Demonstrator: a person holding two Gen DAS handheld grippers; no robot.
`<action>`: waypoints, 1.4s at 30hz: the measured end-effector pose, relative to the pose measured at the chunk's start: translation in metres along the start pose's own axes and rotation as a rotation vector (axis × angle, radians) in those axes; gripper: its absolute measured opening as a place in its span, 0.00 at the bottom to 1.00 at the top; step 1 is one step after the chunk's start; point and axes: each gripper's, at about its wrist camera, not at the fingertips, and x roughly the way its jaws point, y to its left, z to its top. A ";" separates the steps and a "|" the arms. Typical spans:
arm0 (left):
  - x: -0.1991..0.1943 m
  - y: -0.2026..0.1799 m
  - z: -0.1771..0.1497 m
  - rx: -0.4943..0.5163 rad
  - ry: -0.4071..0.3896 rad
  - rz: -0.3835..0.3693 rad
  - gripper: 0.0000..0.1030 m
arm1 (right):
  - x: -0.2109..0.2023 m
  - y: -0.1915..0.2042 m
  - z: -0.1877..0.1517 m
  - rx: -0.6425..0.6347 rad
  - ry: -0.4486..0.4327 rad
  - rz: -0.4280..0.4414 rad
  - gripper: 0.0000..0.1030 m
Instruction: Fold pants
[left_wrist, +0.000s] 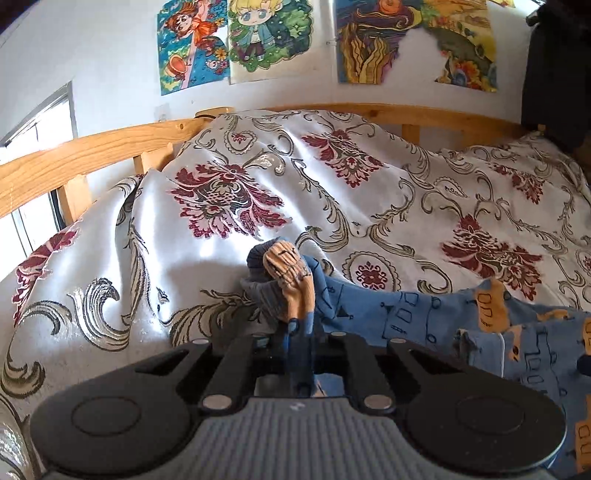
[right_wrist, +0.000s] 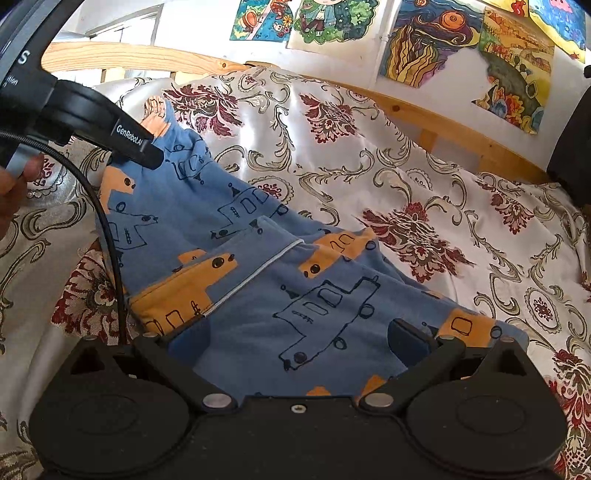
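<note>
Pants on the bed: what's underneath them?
The pants lie on the floral bedspread, which shows all around them. Anything beneath the fabric itself is covered and cannot be seen.

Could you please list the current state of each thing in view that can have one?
Pants: partly folded on the bedspread, one end lifted and bunched.
Left tongs: shut on the pants' bunched end.
Right tongs: open, fingers spread over the pants' near part, gripping nothing.
Bedspread: rumpled, draped against the wooden rail.
Posters: stuck to the wall, edges curling.
</note>
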 end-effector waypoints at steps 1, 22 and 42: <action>0.001 0.002 0.000 -0.017 0.011 -0.007 0.11 | 0.000 0.000 0.000 0.000 0.000 0.000 0.99; 0.043 0.100 -0.021 -0.707 0.170 -0.162 0.16 | 0.002 -0.002 0.000 0.017 0.007 0.011 0.99; -0.078 -0.088 0.024 0.103 -0.175 -0.460 0.14 | -0.083 -0.161 0.013 0.243 -0.051 -0.092 0.99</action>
